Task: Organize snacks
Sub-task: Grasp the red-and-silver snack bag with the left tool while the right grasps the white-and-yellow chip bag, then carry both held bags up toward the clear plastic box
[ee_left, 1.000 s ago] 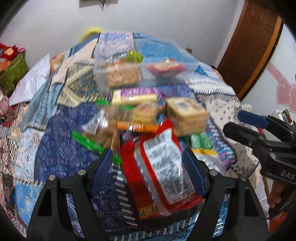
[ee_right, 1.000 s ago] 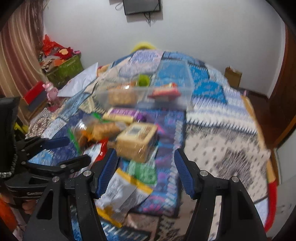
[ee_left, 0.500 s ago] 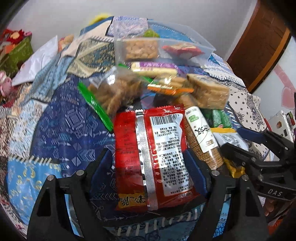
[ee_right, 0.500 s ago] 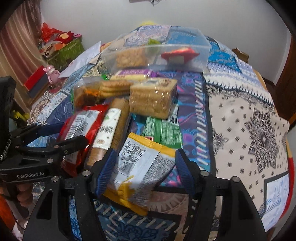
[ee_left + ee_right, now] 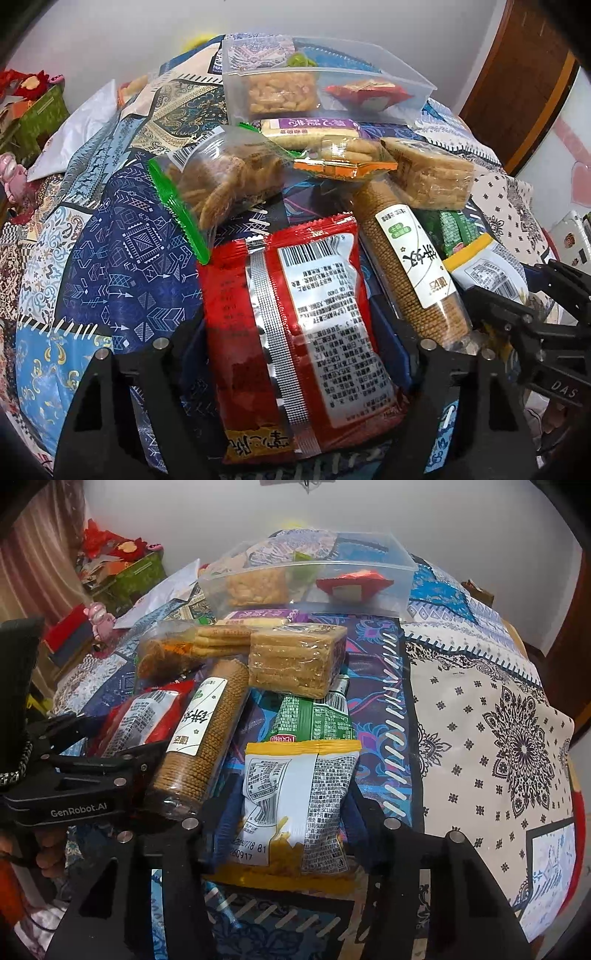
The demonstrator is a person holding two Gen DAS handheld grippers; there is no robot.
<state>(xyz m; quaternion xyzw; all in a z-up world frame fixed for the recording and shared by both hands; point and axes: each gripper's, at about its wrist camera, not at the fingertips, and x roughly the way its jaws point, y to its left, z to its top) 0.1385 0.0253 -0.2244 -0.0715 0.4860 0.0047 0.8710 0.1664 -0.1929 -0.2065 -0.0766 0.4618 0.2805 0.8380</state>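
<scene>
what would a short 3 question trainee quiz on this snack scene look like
1. True or false: the clear plastic bin already holds some snacks.
2. Which packet sits between the fingers of the left gripper? A) green packet B) red packet C) cracker block
3. Fill in: the right gripper straddles the white and ____ packet.

Key: 1 true; 2 B; 3 yellow
</scene>
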